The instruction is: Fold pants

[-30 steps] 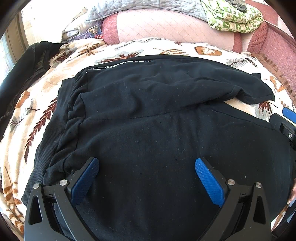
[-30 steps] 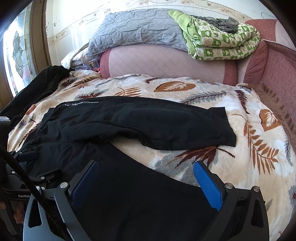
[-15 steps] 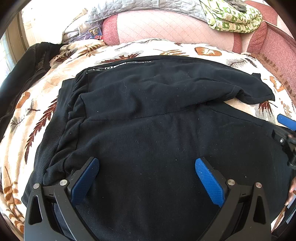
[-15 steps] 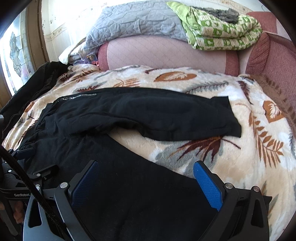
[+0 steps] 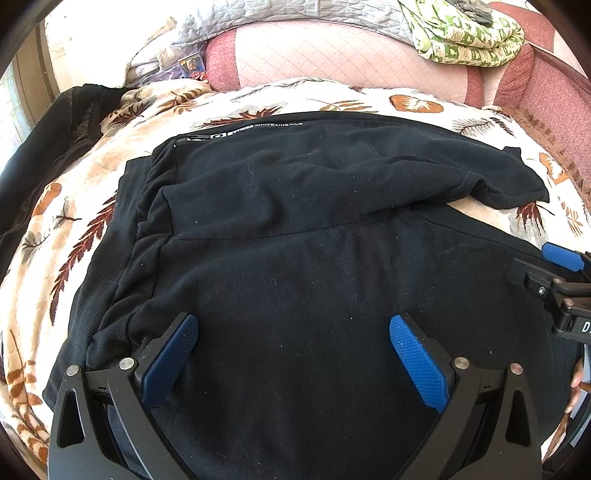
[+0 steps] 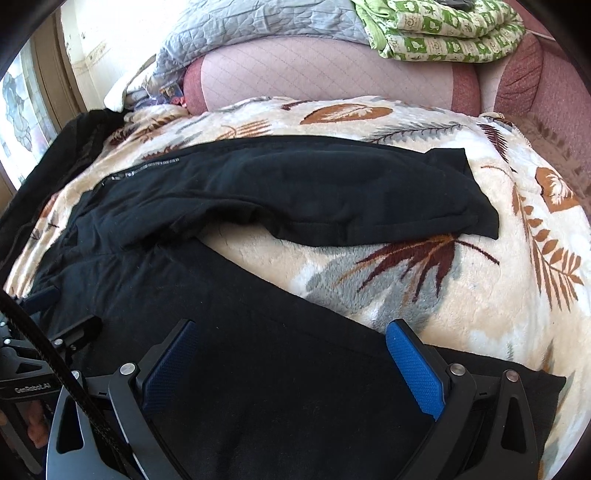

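Observation:
Black pants (image 5: 295, 229) lie spread on a leaf-print blanket (image 5: 66, 229), waistband at the left, both legs running right. The far leg (image 6: 314, 192) ends at a hem on the blanket; the near leg (image 6: 277, 350) runs under my right gripper. My left gripper (image 5: 293, 336) is open, low over the seat of the pants near the waistband. My right gripper (image 6: 291, 343) is open over the near leg, close to its hem. The right gripper shows at the right edge of the left wrist view (image 5: 561, 273); the left gripper shows at the left edge of the right wrist view (image 6: 48, 332).
A pink sofa back (image 6: 325, 74) rises behind the blanket, with a grey quilt (image 6: 258, 22) and a green patterned blanket (image 6: 443, 29) on top. A black jacket (image 5: 44, 147) lies at the left. The sofa arm (image 5: 554, 96) stands at the right.
My right gripper has moved forward and lower along the near leg toward its hem. The left gripper has barely moved. Both stay open.

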`<action>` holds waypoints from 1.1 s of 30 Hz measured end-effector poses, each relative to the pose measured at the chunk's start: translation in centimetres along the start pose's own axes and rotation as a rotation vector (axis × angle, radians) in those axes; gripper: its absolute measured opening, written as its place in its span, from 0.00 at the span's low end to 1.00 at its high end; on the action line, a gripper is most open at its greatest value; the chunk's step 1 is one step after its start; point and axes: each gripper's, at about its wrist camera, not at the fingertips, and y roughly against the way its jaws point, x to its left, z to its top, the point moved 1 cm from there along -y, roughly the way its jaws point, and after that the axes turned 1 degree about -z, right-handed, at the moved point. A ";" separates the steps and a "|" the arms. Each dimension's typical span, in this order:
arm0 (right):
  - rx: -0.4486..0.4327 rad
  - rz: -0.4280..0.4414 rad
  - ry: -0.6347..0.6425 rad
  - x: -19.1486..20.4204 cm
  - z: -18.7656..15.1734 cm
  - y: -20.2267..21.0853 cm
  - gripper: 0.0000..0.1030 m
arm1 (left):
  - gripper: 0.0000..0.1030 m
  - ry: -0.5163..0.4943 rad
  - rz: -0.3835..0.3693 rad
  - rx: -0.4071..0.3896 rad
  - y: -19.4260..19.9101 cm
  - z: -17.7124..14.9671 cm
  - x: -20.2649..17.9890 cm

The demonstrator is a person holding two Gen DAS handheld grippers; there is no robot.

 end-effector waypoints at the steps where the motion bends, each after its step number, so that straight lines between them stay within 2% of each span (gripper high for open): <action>1: 0.003 -0.006 0.004 0.1 0.0 -0.1 1.00 | 1.00 0.000 0.001 -0.002 0.0 0.0 0.0; 6: 0.020 -0.018 -0.011 0.0 0.2 -0.5 1.00 | 1.00 0.005 0.019 -0.017 0.1 -0.2 -0.3; 11: 0.056 0.033 -0.060 -0.8 0.5 -0.8 1.00 | 1.00 0.005 0.023 -0.021 0.1 -0.2 -0.4; 18: 0.011 0.025 -0.056 -0.6 0.1 0.0 1.00 | 1.00 0.009 0.031 -0.029 0.3 -0.5 -0.4; 20: 0.001 0.011 -0.058 -0.7 0.1 0.6 0.95 | 1.00 0.011 0.012 -0.014 0.7 -0.4 -0.3; 21: -0.012 -0.005 -0.059 -1.0 0.3 1.3 0.91 | 0.99 0.021 -0.028 -0.011 1.1 -0.4 -0.1; 23: -0.063 -0.028 -0.066 -1.9 0.8 3.0 0.89 | 0.96 0.061 -0.138 -0.041 2.3 -0.2 0.5; 24: -0.094 -0.057 -0.066 -2.6 1.4 4.1 0.87 | 0.95 0.075 -0.167 -0.069 3.2 0.0 0.8; 27: -0.109 -0.135 -0.071 -5.1 3.3 5.3 0.82 | 0.96 0.074 -0.180 -0.137 5.0 0.8 1.1; 29: -0.095 -0.151 -0.102 -6.9 4.5 5.2 0.78 | 0.96 0.073 -0.180 -0.155 5.5 1.1 1.4; 33: -0.024 -0.144 -0.270 -11.8 6.7 2.7 0.70 | 0.96 0.117 -0.161 -0.150 5.1 1.8 3.1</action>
